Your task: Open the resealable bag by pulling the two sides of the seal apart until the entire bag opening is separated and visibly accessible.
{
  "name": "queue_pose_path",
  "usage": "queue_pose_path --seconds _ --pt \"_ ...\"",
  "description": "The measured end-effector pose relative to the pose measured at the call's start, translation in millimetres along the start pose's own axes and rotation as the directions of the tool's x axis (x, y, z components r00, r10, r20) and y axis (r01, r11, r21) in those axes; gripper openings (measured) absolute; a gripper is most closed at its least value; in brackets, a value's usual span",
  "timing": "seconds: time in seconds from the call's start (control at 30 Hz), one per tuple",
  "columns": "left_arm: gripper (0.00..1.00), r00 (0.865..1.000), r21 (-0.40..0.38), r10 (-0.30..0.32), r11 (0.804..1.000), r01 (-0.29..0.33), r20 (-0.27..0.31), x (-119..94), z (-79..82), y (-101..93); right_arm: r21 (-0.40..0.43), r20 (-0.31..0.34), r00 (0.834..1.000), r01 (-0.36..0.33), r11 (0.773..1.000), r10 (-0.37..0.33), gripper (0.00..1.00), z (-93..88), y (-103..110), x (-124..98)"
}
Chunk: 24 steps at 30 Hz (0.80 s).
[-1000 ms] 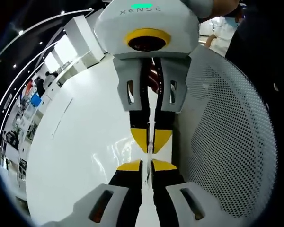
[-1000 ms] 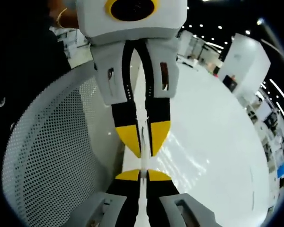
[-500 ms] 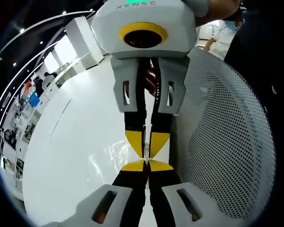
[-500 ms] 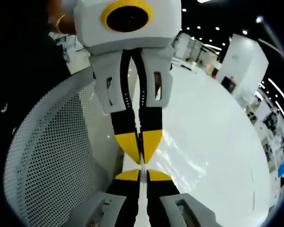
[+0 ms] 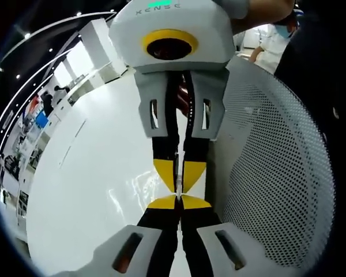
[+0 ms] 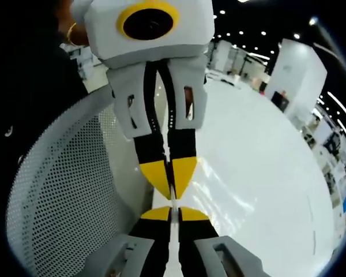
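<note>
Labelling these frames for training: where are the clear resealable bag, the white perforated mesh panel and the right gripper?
Clear resealable bag (image 5: 178,176), left gripper view: thin edge pinched between tips.
White perforated mesh panel (image 5: 277,173), left gripper view: middle.
Right gripper (image 5: 178,179), left gripper view: between its yellow tips.

Both hand-held grippers wear the same livery. The left hand-held gripper has black jaws tipped in bright yellow, rising from pale grey mounts. The right hand-held gripper matches it: black jaws, yellow tips, white-grey housing. The tabletop is glossy white with bright glints. A white perforated panel is peppered with small dark holes in tidy rows.
</note>
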<state>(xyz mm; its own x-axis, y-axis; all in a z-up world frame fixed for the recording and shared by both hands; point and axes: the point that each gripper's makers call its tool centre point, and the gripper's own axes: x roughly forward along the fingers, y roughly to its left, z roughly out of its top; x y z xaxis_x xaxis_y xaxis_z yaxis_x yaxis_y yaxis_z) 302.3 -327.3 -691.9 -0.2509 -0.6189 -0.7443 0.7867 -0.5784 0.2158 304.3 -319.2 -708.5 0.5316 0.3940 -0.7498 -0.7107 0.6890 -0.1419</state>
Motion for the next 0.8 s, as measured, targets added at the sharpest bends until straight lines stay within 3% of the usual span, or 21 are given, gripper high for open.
queue_pose_path --seconds 0.8 --pt "0.00 1.000 -0.039 0.023 0.999 -0.023 0.001 -3.7 -3.4 3.0 0.073 0.003 1.000 0.000 0.997 0.000 0.00 -18.8 -3.5 2.5"
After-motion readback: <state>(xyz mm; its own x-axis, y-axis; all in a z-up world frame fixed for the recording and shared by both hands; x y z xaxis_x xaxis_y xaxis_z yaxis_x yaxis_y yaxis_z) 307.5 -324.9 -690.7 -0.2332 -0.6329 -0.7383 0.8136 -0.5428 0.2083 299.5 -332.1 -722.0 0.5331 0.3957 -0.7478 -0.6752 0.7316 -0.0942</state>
